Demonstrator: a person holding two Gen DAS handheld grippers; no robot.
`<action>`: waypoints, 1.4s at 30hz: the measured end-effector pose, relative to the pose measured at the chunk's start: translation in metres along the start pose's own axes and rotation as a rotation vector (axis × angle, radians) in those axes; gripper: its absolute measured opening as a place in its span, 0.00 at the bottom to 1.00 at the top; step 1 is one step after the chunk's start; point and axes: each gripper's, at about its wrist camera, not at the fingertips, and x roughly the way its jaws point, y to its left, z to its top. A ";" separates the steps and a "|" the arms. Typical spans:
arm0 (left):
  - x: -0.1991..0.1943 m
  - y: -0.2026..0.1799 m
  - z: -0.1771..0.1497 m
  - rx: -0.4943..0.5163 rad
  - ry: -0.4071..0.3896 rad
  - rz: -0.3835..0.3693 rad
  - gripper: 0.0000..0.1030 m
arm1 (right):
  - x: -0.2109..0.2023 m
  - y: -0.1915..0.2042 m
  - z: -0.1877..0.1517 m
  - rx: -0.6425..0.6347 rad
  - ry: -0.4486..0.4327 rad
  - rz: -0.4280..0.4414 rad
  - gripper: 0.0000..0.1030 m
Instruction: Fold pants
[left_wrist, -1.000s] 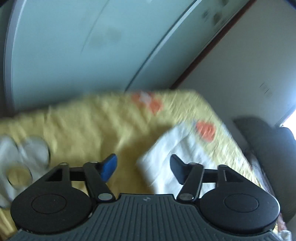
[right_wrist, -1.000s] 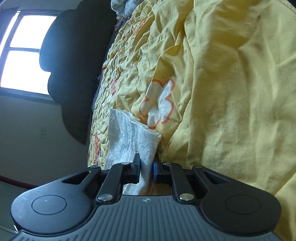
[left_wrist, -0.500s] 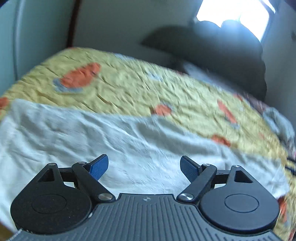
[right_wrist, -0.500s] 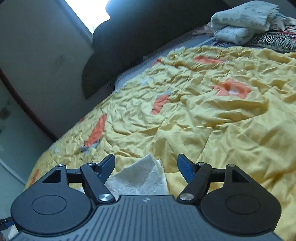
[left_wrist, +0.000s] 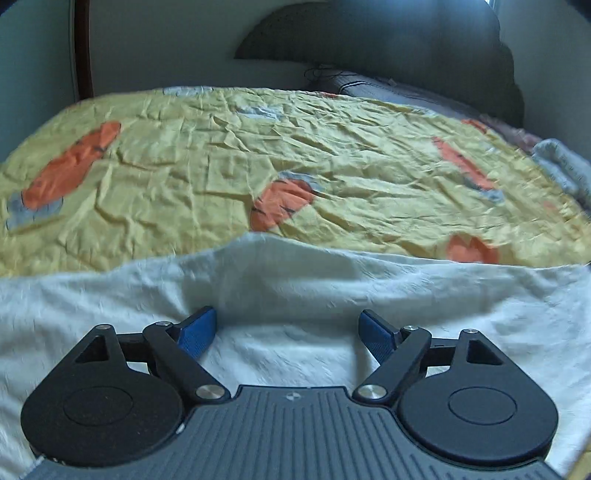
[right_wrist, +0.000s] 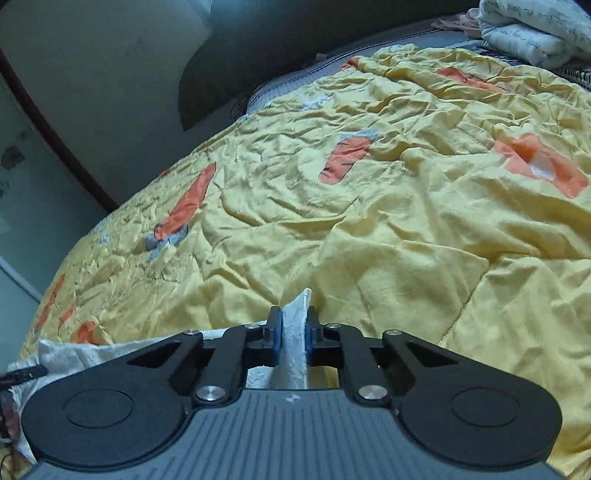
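White crinkled pants (left_wrist: 295, 273) lie spread across the near part of a yellow bedspread (left_wrist: 332, 166) with orange patches. My left gripper (left_wrist: 284, 317) hovers low over the pants, jaws wide open, blue pads (left_wrist: 194, 330) apart and nothing between them. In the right wrist view my right gripper (right_wrist: 293, 314) is shut on an upright pinched fold of the pants (right_wrist: 293, 343). The fabric's tip pokes out past the pads. More of the pants (right_wrist: 92, 350) trails to the left beneath the gripper over the bedspread (right_wrist: 369, 221).
A dark padded headboard (left_wrist: 388, 48) stands at the far end of the bed. Folded white bedding (right_wrist: 535, 29) is piled at the far right corner. A grey cloth (left_wrist: 561, 166) lies at the right edge. A wall and a glass panel (right_wrist: 22, 184) run along the left.
The left gripper swung round from facing the wardrobe, came down over the pants and opened wider. The right gripper rolled upright, let go half a second ago, then shut again on the pants' fold.
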 end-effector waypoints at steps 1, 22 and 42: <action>0.004 -0.001 0.001 0.011 -0.009 0.013 0.85 | 0.001 -0.004 -0.002 0.024 -0.004 -0.008 0.08; 0.009 -0.046 -0.002 0.025 -0.007 -0.044 0.94 | -0.058 0.038 -0.101 0.117 -0.034 -0.018 0.18; 0.008 -0.049 -0.019 0.055 -0.112 -0.026 0.99 | -0.101 -0.006 -0.137 0.670 -0.193 -0.092 0.42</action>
